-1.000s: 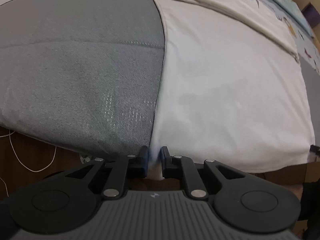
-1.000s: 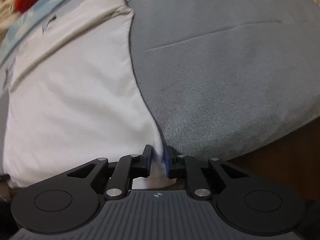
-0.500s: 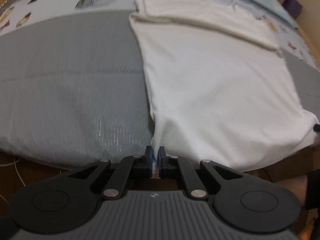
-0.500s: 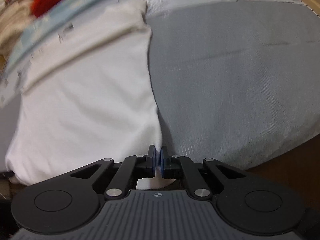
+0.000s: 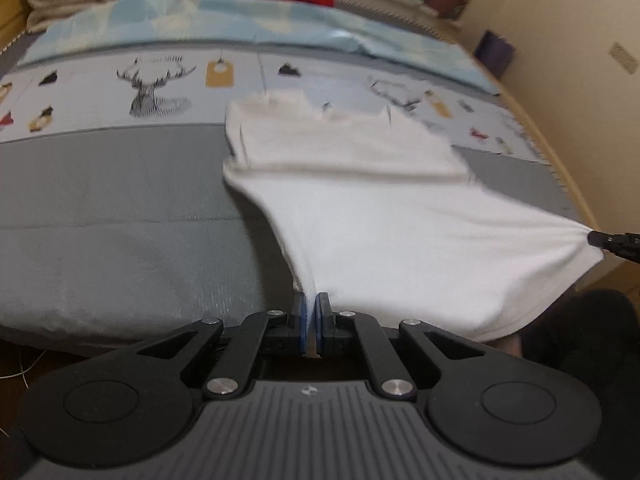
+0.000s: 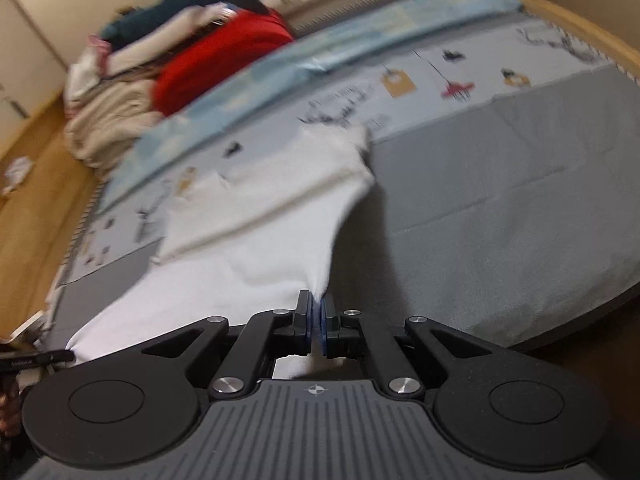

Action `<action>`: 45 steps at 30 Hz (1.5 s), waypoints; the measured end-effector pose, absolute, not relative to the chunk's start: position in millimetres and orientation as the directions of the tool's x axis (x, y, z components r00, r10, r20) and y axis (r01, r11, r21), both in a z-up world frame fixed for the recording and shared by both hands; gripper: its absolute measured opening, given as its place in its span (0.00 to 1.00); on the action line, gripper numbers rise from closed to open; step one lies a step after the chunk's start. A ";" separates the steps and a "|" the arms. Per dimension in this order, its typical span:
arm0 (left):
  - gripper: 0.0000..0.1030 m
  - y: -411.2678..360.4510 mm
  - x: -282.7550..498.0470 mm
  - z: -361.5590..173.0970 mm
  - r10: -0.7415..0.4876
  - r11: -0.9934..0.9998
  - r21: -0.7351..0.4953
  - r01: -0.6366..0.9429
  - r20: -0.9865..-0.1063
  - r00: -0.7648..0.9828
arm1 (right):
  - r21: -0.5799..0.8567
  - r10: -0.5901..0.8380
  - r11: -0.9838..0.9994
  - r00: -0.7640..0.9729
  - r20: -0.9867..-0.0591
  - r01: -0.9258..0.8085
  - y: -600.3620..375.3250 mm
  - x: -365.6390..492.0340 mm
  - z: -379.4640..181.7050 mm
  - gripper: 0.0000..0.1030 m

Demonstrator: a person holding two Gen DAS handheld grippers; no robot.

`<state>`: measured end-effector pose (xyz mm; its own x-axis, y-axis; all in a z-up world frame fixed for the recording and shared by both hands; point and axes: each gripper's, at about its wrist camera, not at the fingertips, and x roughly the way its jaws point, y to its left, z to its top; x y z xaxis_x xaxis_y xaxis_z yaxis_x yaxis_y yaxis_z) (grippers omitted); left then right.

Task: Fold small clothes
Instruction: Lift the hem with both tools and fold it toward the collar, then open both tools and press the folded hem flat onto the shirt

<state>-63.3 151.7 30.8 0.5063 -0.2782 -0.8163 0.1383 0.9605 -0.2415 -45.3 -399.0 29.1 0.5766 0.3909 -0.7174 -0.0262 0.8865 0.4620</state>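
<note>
Two grippers, each clamped on a near corner of one white garment [image 5: 384, 232]: left gripper [image 5: 311, 312] and right gripper [image 6: 316, 320], jaws closed on cloth. Near edge lifted taut; far part, folded, lies on the grey bedcover [image 5: 120, 208]. Red cushion [image 6: 216, 68] beyond.

Matt white cloth garment [image 5: 384, 232]; grey bedspread [image 5: 120, 216] looks woven, perhaps slightly rough.
</note>
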 end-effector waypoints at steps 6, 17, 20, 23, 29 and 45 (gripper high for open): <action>0.04 165.4 -81.2 54.2 -0.329 0.943 -0.295 0.151 -0.780 0.533 | 0.494 0.431 0.868 0.571 -0.698 -0.051 -421.1 -73.8 60.0 0.03; 0.05 183.4 120.4 -27.3 -0.294 0.945 -0.327 0.016 -0.827 0.479 | 0.380 0.308 0.924 0.504 -0.807 0.044 -400.3 79.6 -9.6 0.04; 0.07 196.8 150.0 -43.9 -0.257 0.940 -0.335 -0.056 -0.809 0.528 | 0.342 0.240 0.937 0.567 -0.788 0.078 -393.1 129.0 -26.9 0.10; 0.08 211.3 153.5 -70.2 -0.233 0.929 -0.338 -0.151 -0.851 0.471 | 0.312 0.154 0.934 0.594 -0.790 0.173 -398.4 144.7 -47.7 0.24; 0.19 198.3 161.3 -80.7 -0.206 0.962 -0.261 -0.074 -0.881 0.427 | 0.256 0.171 0.960 0.488 -0.856 0.112 -393.2 144.4 -78.6 0.24; 0.30 148.2 217.2 -108.2 -0.159 0.979 -0.198 -0.048 -0.888 0.431 | 0.161 0.125 0.986 0.465 -0.876 0.038 -357.9 185.9 -109.3 0.24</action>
